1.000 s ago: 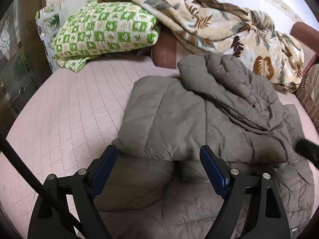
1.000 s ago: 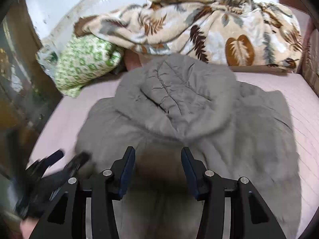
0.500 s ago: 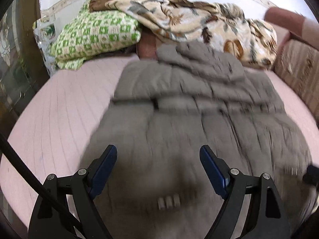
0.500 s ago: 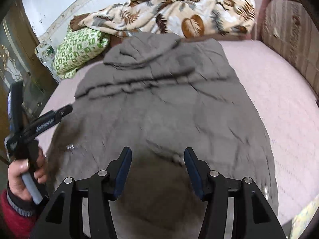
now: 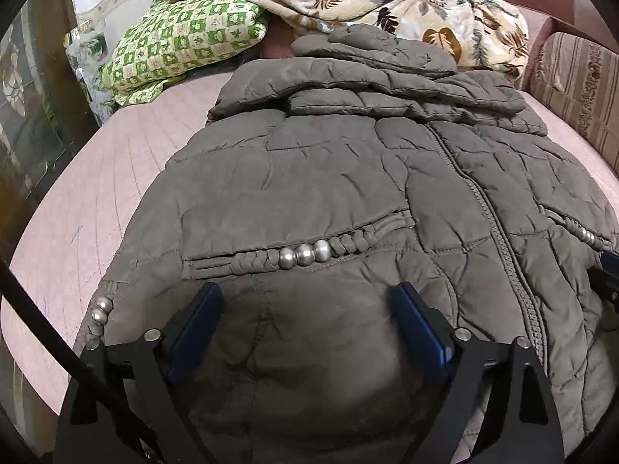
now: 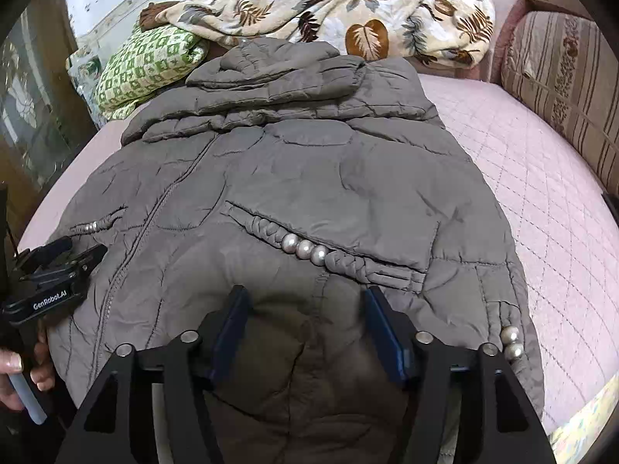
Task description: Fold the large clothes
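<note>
Left wrist view: the left hand-held gripper (image 5: 305, 309) stands wide open just above the lower hem of the grey quilted jacket (image 5: 348, 178), its blue pads (image 5: 197, 321) well apart with only puffy fabric beneath them and nothing pinched; its jaws have just been opening a little further. Right wrist view: the right hand-held gripper (image 6: 305, 309) is also parted over the hem on the other side of the zip, pads clear of the cloth on either side of a fabric bulge, and its jaws have just been opening too, with no fold caught between them.

That same view shows the left tool at the far left edge, held by a hand (image 6: 23, 371) with a red sleeve barely visible below it.

The jacket lies spread front-up on the pink quilted bed (image 6: 541, 178), zip running up the middle, hood (image 6: 271, 62) bunched at the far end. Braided pocket trims with three silver beads (image 5: 303, 255) sit just beyond each tool.

Beyond the hood lie a green-and-white checked pillow (image 5: 182, 50) and a leaf-patterned blanket (image 6: 348, 11) heaped against the wall. A striped cushion (image 6: 561, 89) stands along the bed's right side.
</note>
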Tool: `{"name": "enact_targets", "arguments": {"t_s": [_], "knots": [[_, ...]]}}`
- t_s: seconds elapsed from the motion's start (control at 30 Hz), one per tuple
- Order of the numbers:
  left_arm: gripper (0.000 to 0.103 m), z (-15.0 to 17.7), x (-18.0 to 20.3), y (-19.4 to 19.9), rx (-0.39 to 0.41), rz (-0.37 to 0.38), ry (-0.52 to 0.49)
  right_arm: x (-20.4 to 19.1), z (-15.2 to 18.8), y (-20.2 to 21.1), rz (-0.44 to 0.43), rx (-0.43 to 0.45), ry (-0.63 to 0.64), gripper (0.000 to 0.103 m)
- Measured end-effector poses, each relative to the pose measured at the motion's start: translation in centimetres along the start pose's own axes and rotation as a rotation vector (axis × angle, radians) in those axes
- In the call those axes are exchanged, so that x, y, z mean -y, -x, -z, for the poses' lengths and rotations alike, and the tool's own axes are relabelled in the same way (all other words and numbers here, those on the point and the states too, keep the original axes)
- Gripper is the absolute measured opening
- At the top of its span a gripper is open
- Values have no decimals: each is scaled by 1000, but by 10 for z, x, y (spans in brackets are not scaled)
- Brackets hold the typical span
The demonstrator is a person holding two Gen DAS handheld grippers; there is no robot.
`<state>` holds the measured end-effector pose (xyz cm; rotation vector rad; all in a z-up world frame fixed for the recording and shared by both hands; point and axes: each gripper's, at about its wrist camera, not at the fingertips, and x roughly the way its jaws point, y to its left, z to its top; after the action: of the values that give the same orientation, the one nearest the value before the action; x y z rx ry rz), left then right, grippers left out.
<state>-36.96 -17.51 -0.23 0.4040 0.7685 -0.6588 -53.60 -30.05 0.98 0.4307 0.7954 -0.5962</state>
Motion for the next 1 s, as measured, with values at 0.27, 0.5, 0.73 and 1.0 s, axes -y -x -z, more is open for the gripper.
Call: {"name": "enact_targets", "arguments": {"t_s": [0.27,0.5,0.73,1.0], "knots": [[91,12,2,10,21,-18,-16,2,6,-1,-22,30,-3,72],[93,22,-3,17,11,-2,-7,3,6,0,-56,26,-18,77],[100,28,-7,14,25,2,40,5,5,7,-101,28,-41,81],[100,29,-16,26,5,54,-18,37,16,41,-198,116,-147,81]]}}
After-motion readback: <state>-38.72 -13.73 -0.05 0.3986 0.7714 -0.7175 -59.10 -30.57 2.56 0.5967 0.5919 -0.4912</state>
